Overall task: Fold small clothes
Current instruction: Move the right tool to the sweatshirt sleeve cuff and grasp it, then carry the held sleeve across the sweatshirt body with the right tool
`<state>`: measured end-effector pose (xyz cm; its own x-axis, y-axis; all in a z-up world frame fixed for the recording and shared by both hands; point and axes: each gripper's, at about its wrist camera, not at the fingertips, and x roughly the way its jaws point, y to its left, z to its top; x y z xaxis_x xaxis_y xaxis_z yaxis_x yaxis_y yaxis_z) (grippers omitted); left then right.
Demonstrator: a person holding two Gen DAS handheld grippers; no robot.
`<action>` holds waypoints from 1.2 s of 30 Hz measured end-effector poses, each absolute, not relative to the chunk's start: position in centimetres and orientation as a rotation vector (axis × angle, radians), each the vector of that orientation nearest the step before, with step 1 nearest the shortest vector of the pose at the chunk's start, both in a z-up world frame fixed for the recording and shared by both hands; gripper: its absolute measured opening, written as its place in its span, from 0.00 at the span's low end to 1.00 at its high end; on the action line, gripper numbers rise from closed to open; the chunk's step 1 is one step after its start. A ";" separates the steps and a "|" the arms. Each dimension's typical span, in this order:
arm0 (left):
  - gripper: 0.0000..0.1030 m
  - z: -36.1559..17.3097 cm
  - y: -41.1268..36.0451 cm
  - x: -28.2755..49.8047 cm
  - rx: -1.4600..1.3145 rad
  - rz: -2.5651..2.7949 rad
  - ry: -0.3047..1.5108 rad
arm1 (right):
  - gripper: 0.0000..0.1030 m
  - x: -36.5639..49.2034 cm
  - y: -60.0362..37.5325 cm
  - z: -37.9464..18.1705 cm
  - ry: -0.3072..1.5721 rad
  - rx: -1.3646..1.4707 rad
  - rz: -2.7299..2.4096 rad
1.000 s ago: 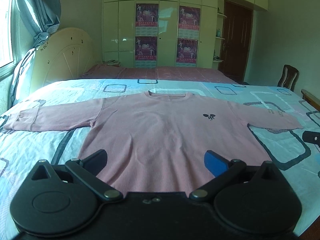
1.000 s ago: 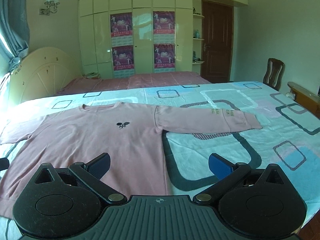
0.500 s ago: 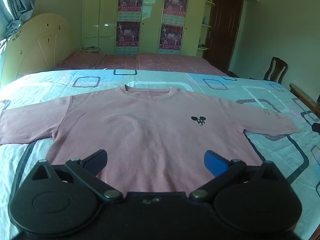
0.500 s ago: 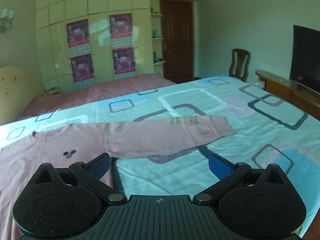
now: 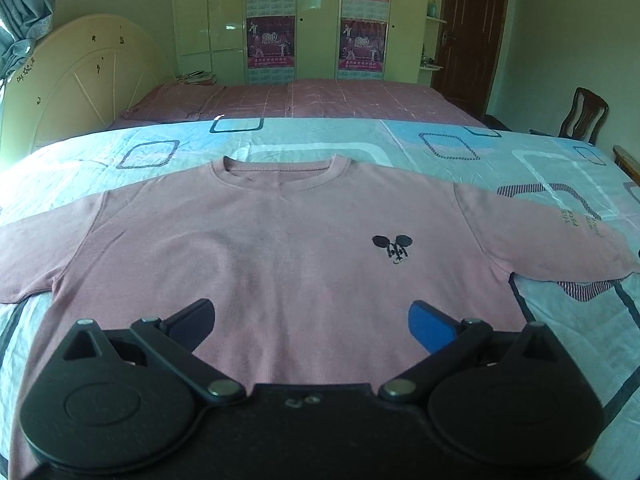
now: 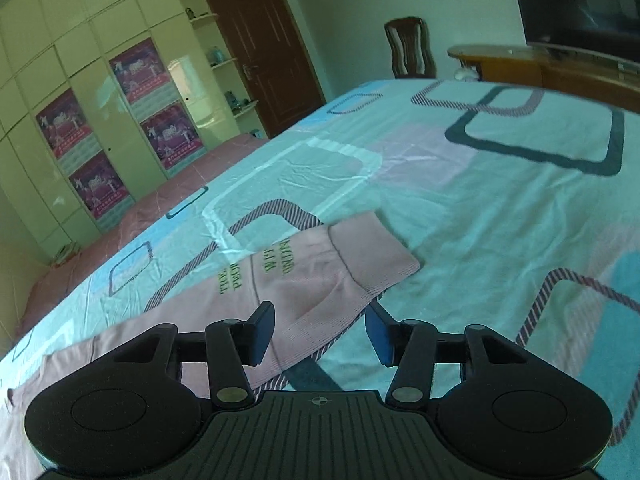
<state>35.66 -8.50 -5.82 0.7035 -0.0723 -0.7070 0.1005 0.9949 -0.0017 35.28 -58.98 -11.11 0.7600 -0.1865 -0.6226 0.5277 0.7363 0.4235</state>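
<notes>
A pink long-sleeved shirt (image 5: 280,248) lies flat, front up, on the patterned bedspread (image 5: 460,148), sleeves spread to both sides. My left gripper (image 5: 311,322) is open and empty, hovering over the shirt's lower body. In the right wrist view the shirt's right sleeve (image 6: 320,280) with printed lettering and a ribbed cuff lies across the bedspread (image 6: 500,208). My right gripper (image 6: 320,330) is open, its jaws partly closed in, straddling the sleeve just behind the cuff; the sleeve's near edge lies between the fingers.
A pink-covered bed section (image 5: 304,98) and a cream headboard (image 5: 80,80) lie beyond the shirt. Wardrobes with posters (image 5: 316,20), a dark door (image 5: 468,28) and a wooden chair (image 5: 582,116) stand behind. A wooden bed end (image 6: 560,68) is at the right.
My right gripper has swung right and down to the sleeve cuff, tilted, and its jaws have narrowed. My left gripper has moved forward over the shirt's body.
</notes>
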 end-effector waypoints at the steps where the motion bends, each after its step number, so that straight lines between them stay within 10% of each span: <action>1: 0.99 -5.9 -9.0 36.0 0.039 -0.100 0.790 | 0.44 35.7 -59.9 -11.8 0.592 0.659 -0.419; 11: 0.99 -6.4 -11.7 38.7 0.032 -0.088 0.813 | 0.33 36.3 -65.2 -15.8 0.578 0.900 -0.397; 15: 0.99 -6.1 -11.3 39.2 0.032 -0.072 0.803 | 0.09 35.7 -66.0 -15.3 0.582 0.868 -0.422; 36: 0.93 -8.5 1.8 40.0 -0.012 -0.069 0.829 | 0.06 40.8 -44.1 -5.7 0.580 0.375 -0.168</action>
